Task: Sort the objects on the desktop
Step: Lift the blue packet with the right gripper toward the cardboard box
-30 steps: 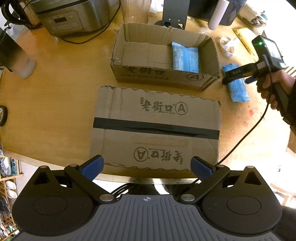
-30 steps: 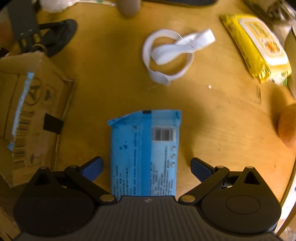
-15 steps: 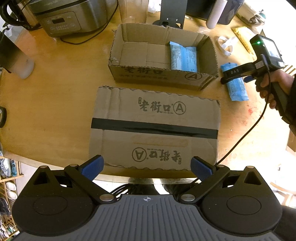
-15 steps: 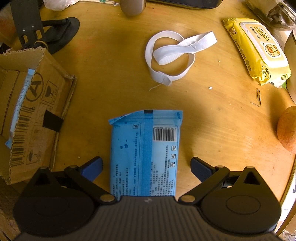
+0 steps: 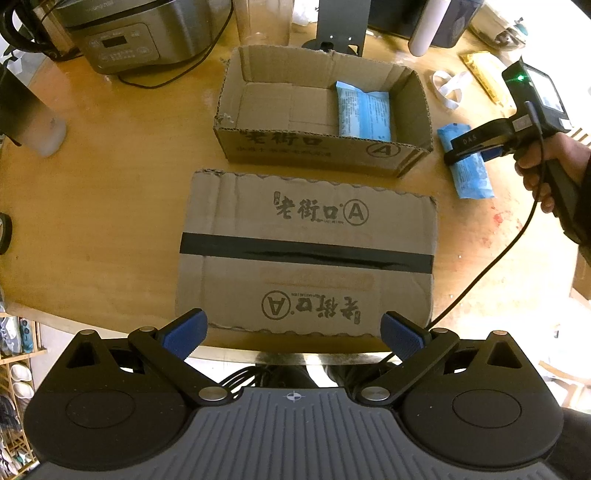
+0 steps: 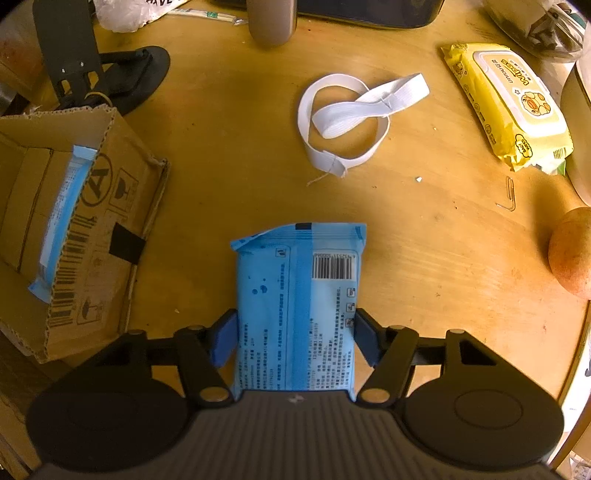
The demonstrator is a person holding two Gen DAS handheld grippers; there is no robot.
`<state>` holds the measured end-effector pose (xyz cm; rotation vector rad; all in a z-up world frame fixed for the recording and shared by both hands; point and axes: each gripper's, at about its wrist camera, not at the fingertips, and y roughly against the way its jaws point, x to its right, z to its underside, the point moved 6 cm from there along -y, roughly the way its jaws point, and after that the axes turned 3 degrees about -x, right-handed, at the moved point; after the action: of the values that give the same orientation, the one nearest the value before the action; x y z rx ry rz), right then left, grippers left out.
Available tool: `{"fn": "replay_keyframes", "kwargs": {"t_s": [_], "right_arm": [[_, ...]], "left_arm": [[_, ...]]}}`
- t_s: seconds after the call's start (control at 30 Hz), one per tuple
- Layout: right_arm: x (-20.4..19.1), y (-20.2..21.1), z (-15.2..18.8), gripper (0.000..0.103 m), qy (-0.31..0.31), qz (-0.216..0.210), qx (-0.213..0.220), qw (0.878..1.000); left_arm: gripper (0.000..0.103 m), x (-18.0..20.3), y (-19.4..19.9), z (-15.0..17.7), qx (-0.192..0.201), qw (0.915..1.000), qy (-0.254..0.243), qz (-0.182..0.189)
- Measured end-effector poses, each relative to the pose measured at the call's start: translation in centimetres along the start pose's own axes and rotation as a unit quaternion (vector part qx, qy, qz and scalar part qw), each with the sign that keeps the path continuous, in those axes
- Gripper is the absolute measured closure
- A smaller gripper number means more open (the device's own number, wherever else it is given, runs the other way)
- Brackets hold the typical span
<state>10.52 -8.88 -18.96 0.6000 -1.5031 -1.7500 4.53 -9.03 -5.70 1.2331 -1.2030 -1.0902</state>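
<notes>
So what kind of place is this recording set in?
Likely a home dining or kitchen table: a round wooden table carries a rice cooker, a yellow wet-wipes pack and a piece of fruit.

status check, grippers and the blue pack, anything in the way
Right hand-held gripper closing on blue pack, pads at its sides. Left hand-held gripper open, empty, over flat cardboard. Pack on table beside box; path clear.

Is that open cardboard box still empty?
No, a blue packet already lies inside the open cardboard box, against its right-hand side in the left wrist view.
</notes>
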Motion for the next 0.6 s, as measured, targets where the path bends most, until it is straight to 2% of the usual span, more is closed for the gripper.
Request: {"fn": "replay_keyframes", "kwargs": {"t_s": [0.3, 0.6], "right_arm": [[-0.2, 0.7, 0.0, 0.043, -0.002, 0.004, -0.003, 1.000], [-0.5, 3.3, 0.1, 0.043, -0.009, 0.003, 0.000, 1.000]], "left_arm": [[0.000, 0.0, 0.1, 0.1, 0.001, 1.0000, -0.001, 0.002], [0.000, 0.1, 0.2, 0.3, 0.001, 1.0000, -0.005, 0.005]]}}
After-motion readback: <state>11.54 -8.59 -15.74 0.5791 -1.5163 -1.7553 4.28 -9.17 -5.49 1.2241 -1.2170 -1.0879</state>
